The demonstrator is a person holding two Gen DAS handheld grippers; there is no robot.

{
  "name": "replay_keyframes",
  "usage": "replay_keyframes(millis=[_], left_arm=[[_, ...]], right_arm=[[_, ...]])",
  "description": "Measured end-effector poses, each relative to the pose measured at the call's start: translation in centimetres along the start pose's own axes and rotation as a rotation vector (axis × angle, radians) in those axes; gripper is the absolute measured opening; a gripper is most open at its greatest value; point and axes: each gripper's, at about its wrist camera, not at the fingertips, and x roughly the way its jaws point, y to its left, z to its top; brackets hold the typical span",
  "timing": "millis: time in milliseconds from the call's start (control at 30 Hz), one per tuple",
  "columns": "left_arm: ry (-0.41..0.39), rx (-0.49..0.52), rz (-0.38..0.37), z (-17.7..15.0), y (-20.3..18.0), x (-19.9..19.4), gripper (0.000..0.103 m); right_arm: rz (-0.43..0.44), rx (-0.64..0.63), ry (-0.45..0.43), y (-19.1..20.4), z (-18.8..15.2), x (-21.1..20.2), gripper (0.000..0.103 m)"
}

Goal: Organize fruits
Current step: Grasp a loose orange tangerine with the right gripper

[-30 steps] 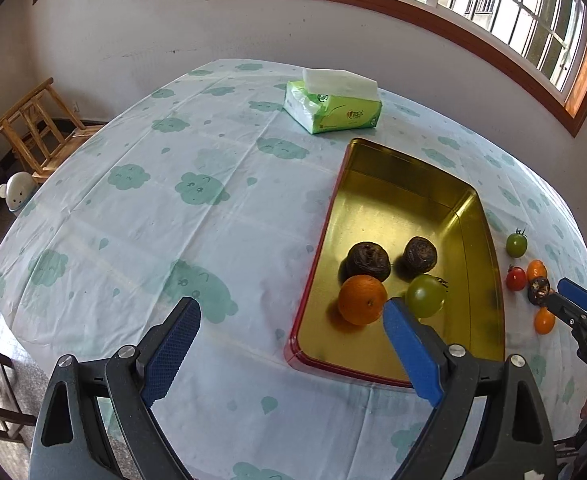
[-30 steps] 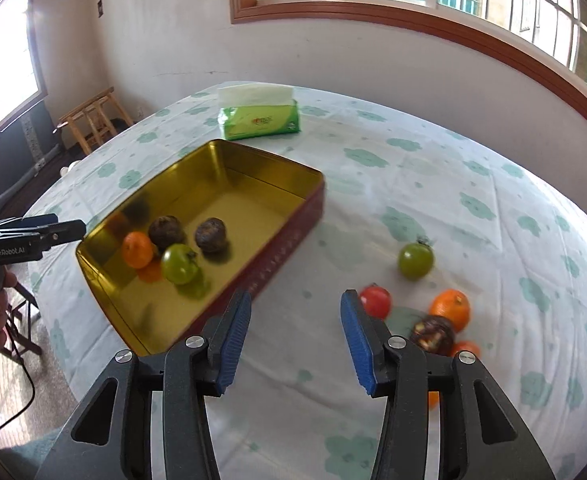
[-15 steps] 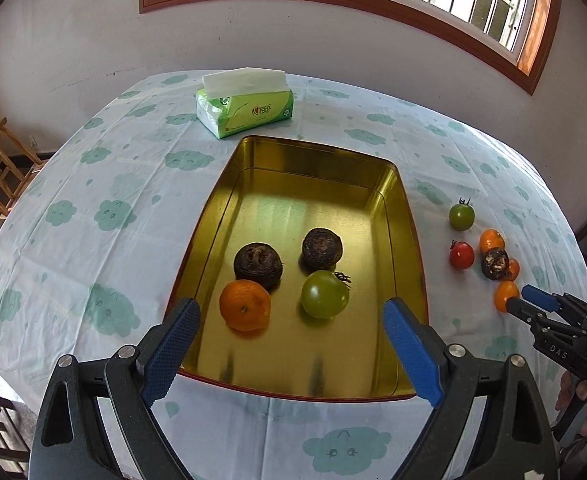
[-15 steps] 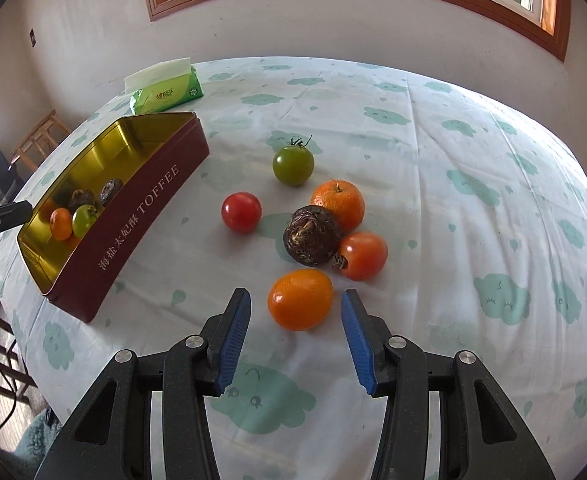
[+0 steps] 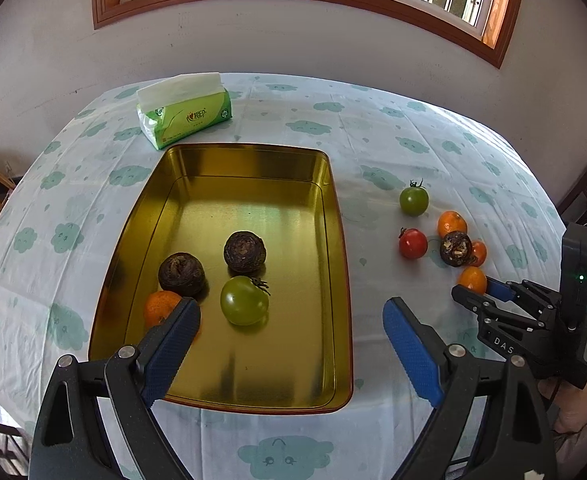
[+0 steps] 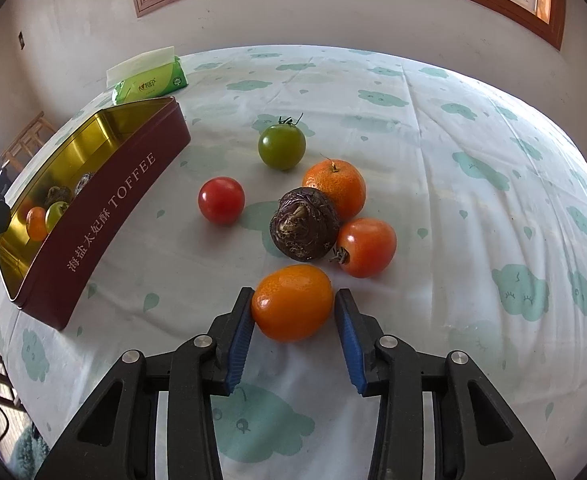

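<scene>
My right gripper (image 6: 293, 294) is low over the tablecloth, its jaws closing, both blue pads against a small orange fruit (image 6: 292, 302). Just beyond it lie a dark brown fruit (image 6: 304, 224), an orange-red tomato (image 6: 366, 246), a mandarin (image 6: 335, 188), a red tomato (image 6: 221, 200) and a green tomato (image 6: 281, 147). The gold-lined toffee tin (image 5: 333, 208) holds two dark fruits (image 5: 181, 274), a green tomato (image 5: 244, 300) and an orange (image 5: 159, 308). My left gripper (image 5: 289, 308) hangs open above the tin's near end, holding nothing.
A green tissue pack (image 5: 185, 116) lies behind the tin. A wooden chair (image 6: 25, 136) stands off the table's left side. The wall and window close off the far side. A hand (image 5: 573, 412) holds the right gripper at the table's right edge.
The right gripper dropped onto the loose fruit and its jaws narrowed around the orange one. The left gripper swung sideways, bringing the tin square in front of it.
</scene>
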Motion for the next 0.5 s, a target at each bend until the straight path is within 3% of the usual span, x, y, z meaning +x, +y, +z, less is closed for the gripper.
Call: replay_keyframes(millis=[267,500], left_arm=[[0.000,0.052,-0.032,0.6,-3.0,0.5,0.091],[-0.014,0.117,-0.048,1.3,-6.2,1.2,0.090]], right_arm=[[-0.021,0.008,-0.031,-1.1,-0.6,-1.6,0.037],[-0.113,0.082,-0.077,-6.1,0.0,-2.7,0.037]])
